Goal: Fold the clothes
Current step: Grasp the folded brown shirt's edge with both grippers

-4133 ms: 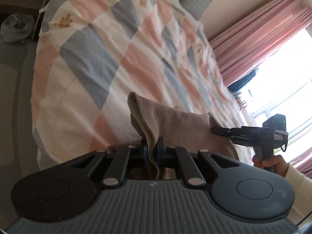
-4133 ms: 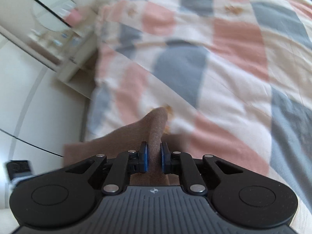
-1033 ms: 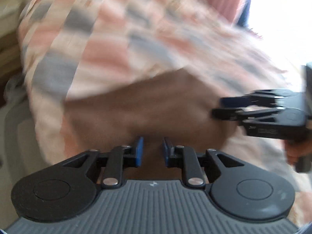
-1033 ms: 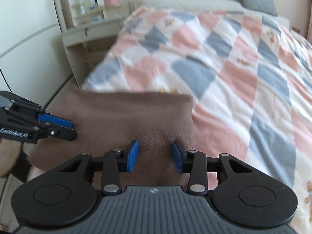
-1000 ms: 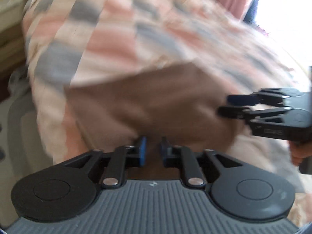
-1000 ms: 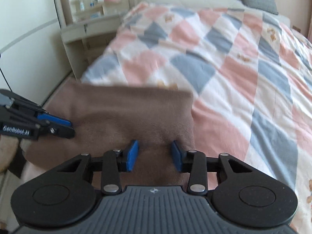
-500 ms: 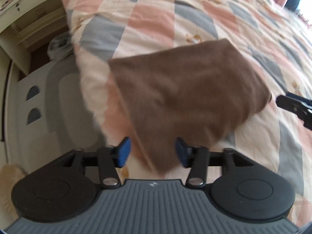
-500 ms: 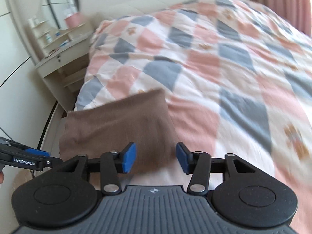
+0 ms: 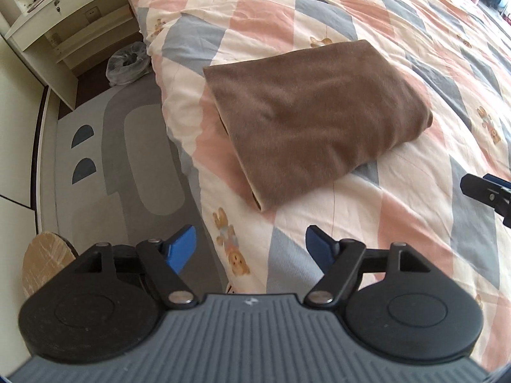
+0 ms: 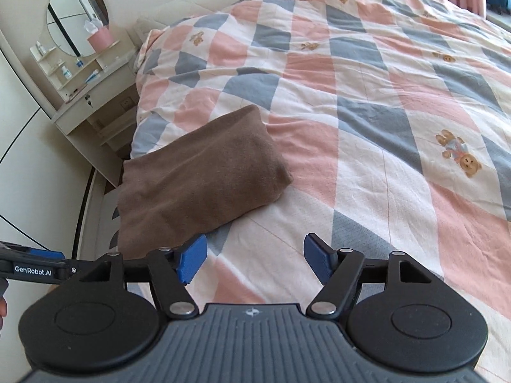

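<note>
A brown garment (image 9: 314, 118) lies folded into a thick rectangle near the edge of the checked quilt (image 9: 399, 16); the right wrist view shows the same brown garment (image 10: 198, 178) left of centre. My left gripper (image 9: 250, 249) is open, drawn back from the garment's near corner, with nothing between its blue pads. My right gripper (image 10: 255, 260) is open too, hovering over the quilt (image 10: 383, 95) just short of the garment's near edge. The tip of the right gripper (image 9: 487, 191) pokes in at the right edge of the left wrist view. The left gripper (image 10: 32, 268) shows at the left edge of the right wrist view.
A grey patterned rug (image 9: 127, 146) covers the floor beside the bed. A white dresser (image 10: 92, 95) with a round mirror (image 10: 76, 19) stands at the bed's head. A bagged bin (image 9: 127, 62) sits near it, and a round wooden stool (image 9: 44, 261) is by my left gripper.
Both grippers let go of the brown garment, opened wide and pulled back. The garment now rests folded on the quilt.
</note>
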`<control>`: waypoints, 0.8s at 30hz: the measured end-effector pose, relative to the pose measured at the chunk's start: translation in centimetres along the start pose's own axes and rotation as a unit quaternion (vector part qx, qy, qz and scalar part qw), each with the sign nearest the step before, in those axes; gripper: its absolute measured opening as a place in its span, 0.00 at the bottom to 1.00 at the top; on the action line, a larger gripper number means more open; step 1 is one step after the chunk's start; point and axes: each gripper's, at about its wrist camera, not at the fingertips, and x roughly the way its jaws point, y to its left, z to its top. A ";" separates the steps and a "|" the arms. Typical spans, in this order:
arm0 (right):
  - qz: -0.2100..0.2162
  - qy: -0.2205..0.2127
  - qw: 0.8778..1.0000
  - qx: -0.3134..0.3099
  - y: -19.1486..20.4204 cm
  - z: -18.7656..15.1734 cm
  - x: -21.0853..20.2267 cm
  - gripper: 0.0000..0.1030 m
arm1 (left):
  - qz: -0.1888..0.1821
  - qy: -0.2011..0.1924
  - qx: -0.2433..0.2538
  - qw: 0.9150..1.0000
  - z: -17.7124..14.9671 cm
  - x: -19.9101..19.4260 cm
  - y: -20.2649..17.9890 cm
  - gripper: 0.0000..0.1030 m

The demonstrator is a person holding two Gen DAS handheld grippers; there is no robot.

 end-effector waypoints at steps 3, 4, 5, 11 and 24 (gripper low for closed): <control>0.010 0.006 1.000 -0.002 0.8 -0.1 -0.2 0.74 | -0.008 -0.006 -0.010 1.000 -0.7 -0.6 0.6 0.74; 0.014 0.008 1.000 -0.002 1.1 -0.1 -0.2 0.76 | -0.017 -0.007 -0.018 1.000 -1.0 -0.6 1.0 0.75; 0.019 0.012 1.000 -0.001 1.4 -0.2 -0.1 0.78 | -0.032 -0.009 -0.030 0.999 -1.2 -0.6 1.5 0.75; 0.105 0.048 0.987 0.109 1.6 -1.1 2.9 0.80 | -0.239 -0.006 -0.212 0.948 -2.7 2.1 8.5 0.75; 0.234 0.081 0.842 0.479 2.6 -5.2 15.7 0.73 | -0.385 0.019 -0.452 0.804 -2.5 11.2 15.1 0.75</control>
